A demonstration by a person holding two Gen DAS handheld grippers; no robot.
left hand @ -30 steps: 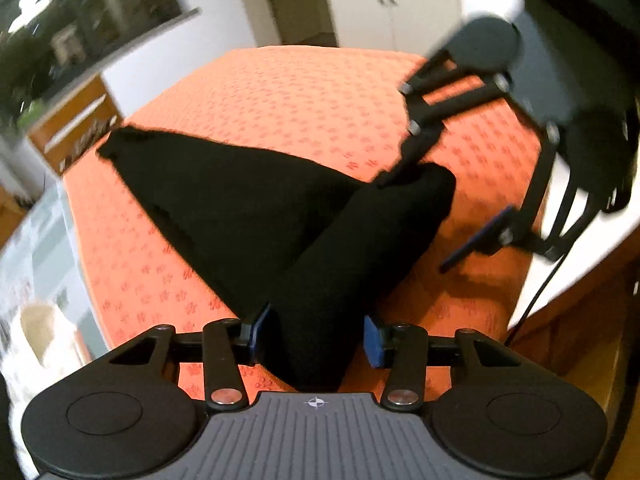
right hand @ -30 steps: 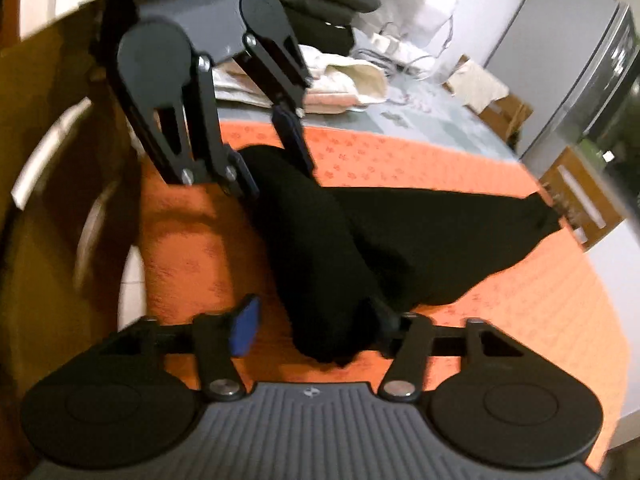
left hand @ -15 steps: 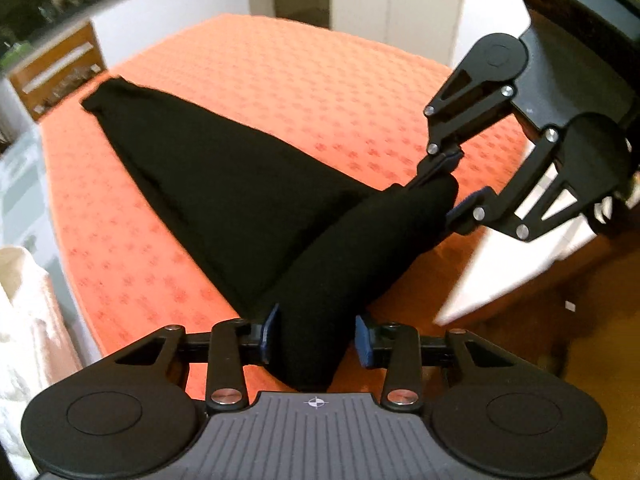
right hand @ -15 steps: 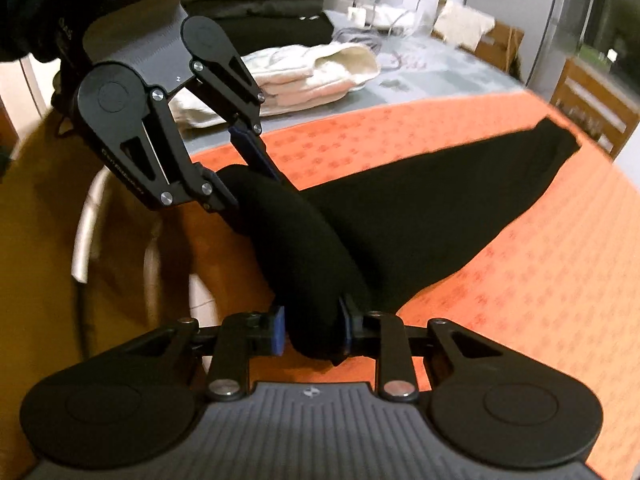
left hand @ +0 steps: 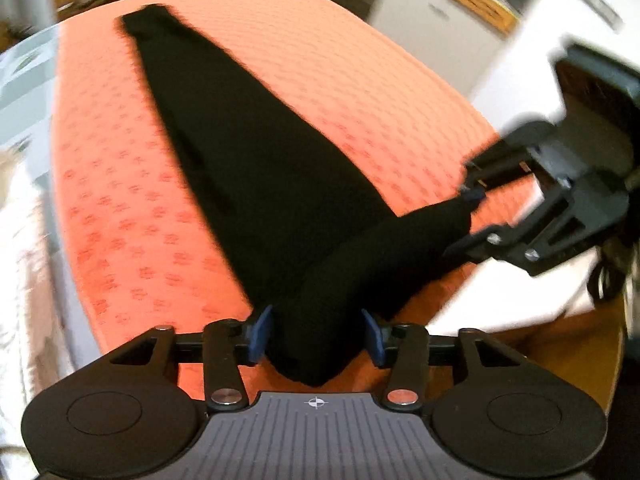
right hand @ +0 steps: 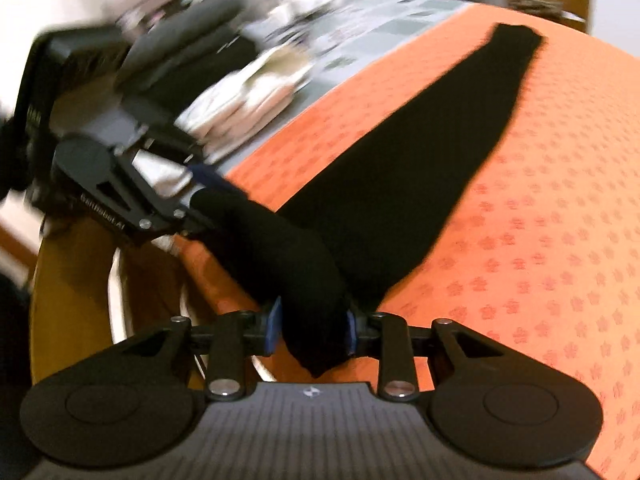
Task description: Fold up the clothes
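Note:
A long black garment (left hand: pixel 256 168) lies stretched across the orange patterned tablecloth (left hand: pixel 360 80), narrowing toward the far end. My left gripper (left hand: pixel 316 336) is shut on one near corner of it. My right gripper (right hand: pixel 312 330) is shut on the other near corner; it also shows in the left wrist view (left hand: pixel 472 216) at the right. The left gripper shows in the right wrist view (right hand: pixel 196 200) at the left. The near edge of the black garment (right hand: pixel 400 168) is bunched and held taut between the two grippers, lifted near the table's front edge.
Folded light and dark clothes (right hand: pixel 240 92) are stacked on the grey table surface beyond the orange cloth. White cabinets (left hand: pixel 440 28) stand behind the table. A wooden chair (right hand: pixel 72 280) is below the left gripper.
Both grippers have pulled back toward the table's front edge with the garment's near edge. The garment now lies longer and straighter. The right gripper closed on the cloth a second ago.

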